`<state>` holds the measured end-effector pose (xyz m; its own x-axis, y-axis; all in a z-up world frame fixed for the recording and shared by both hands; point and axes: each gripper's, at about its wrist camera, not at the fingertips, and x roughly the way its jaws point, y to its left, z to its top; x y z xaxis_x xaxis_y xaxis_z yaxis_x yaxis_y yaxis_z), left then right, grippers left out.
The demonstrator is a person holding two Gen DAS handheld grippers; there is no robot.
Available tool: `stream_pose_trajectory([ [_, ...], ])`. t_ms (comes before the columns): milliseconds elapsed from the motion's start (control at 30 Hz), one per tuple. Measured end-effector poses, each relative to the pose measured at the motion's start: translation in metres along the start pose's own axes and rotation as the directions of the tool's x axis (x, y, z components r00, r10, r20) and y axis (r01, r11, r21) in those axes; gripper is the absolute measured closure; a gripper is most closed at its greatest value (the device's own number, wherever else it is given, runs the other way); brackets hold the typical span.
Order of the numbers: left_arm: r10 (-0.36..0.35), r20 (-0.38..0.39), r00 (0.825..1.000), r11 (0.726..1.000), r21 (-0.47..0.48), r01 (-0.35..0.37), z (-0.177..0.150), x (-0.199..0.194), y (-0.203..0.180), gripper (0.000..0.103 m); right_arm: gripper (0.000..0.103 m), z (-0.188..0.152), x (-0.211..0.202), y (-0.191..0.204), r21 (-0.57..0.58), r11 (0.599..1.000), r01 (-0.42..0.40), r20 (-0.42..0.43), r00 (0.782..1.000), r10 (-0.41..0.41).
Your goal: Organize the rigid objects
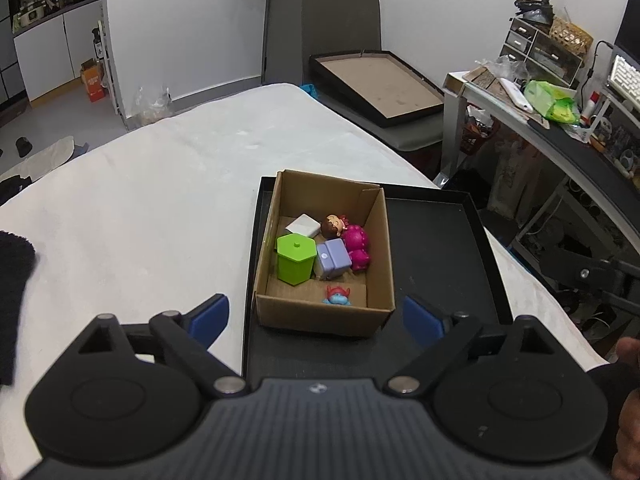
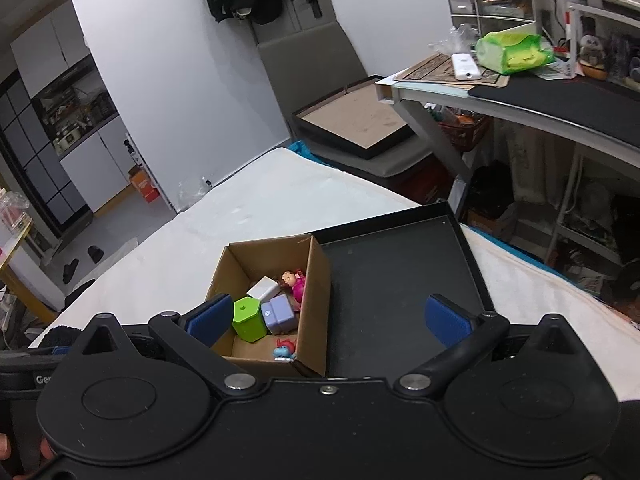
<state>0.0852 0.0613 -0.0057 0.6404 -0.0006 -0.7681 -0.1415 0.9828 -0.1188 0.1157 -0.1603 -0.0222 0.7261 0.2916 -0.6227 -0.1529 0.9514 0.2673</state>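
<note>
**Both grippers empty above a box that already holds the toys**

You work over a wide white cloth-covered surface (image 1: 168, 200). On its right part lies a shallow black rectangular tray (image 1: 436, 248), and the open brown cardboard box (image 1: 384, 240) stands in the tray's left half, its long axis running from near to far. The tray's right half is bare.

Your left gripper (image 1: 316, 316) hangs just short of the box's near wall, its blue pads spread about as wide as the box and gripping nothing. Your right gripper (image 2: 330, 318) is likewise wide open and empty; its left pad overlaps the box's left wall in that view, and its right pad sits over the bare tray floor.

Inside the box, going down in size: a lime-green hexagonal plastic container with a lid (image 1: 295, 258) at the left, a lilac rounded plastic block (image 1: 332, 258) touching it on the right, a magenta doll with a brown head (image 1: 354, 242) lying against the right wall with its length running near to far, a small white block (image 1: 302, 225) toward the far wall, and a tiny blue figure with red horns (image 1: 337, 296) alone by the near wall.

No loose toy shows outside the box, so the sorting looks close to finished. Should you reach in, the blue figure lies straight ahead of the left gripper and nearest to it.
</note>
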Motion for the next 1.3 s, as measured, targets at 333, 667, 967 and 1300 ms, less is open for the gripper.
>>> stream_pose_trajectory([
  [333,-0.001,0.045,0.999,1.000,0.025,0.000,-0.010,-0.042,-0.003,0.009,0.000,-0.004,-0.030,0.014,-0.042,0.999,0.013,0.006,1.000,-0.013],
  [667,-0.002,0.090,0.996,0.999,0.046,-0.002,-0.025,-0.077,-0.004,0.009,0.000,-0.011,-0.063,0.022,-0.082,0.995,0.049,0.035,0.998,-0.047],
  [967,-0.020,0.118,0.993,0.998,0.060,0.013,-0.038,-0.107,-0.004,0.008,0.000,-0.017,-0.090,0.029,-0.103,0.993,0.064,0.061,0.996,-0.058],
  [1300,-0.021,0.146,0.989,0.997,0.076,0.009,-0.051,-0.130,-0.008,0.004,0.000,-0.025,-0.111,0.030,-0.114,0.992,0.052,0.093,0.995,-0.042],
])
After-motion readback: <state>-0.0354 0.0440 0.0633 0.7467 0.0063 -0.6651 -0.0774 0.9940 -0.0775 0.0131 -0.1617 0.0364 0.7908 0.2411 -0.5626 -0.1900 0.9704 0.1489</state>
